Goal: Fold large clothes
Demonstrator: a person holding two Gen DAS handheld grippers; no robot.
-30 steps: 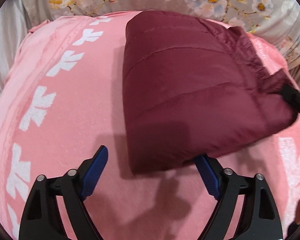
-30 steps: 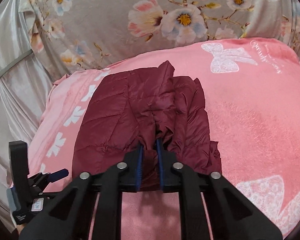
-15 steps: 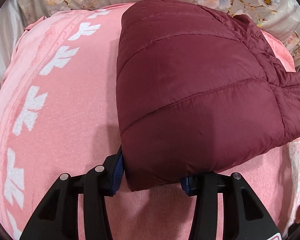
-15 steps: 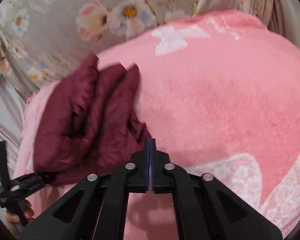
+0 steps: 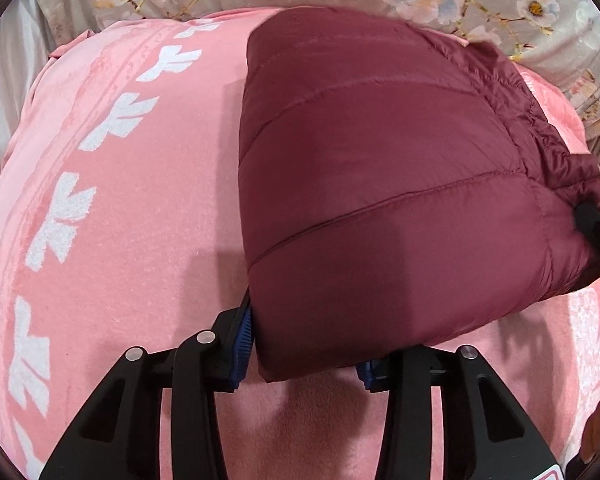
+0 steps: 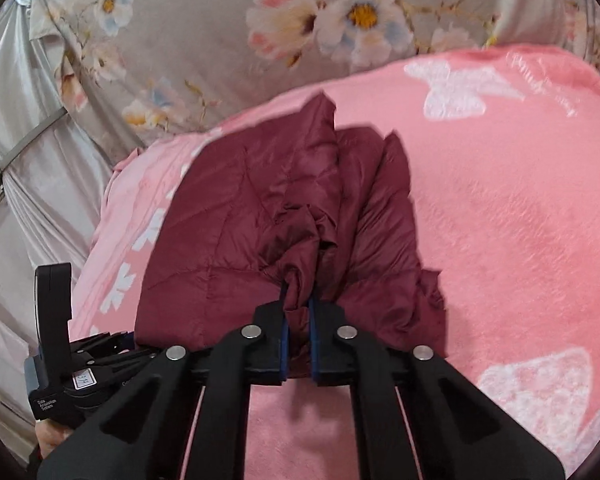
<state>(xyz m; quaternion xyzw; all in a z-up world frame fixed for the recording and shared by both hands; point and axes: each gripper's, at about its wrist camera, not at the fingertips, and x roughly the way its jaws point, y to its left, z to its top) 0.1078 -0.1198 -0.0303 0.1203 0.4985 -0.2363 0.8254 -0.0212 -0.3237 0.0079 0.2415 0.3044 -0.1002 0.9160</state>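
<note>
Left hand-held gripper (image 5: pixel 304 354) jaws just closing, clamped at half width; right hand-held gripper (image 6: pixel 298 334) pinched nearly shut.

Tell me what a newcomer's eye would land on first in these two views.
First, the folded maroon puffer jacket, lying in the middle of the pink fleece blanket. Next, the left hand-held gripper, whose jaws have just been closing on the jacket's near corner, and the right hand-held gripper, pinching a bunched fold. Behind lies floral bedding.

A maroon quilted puffer jacket (image 5: pixel 380 184) lies folded into a thick bundle on pink blanket (image 5: pixel 140 220).
</note>
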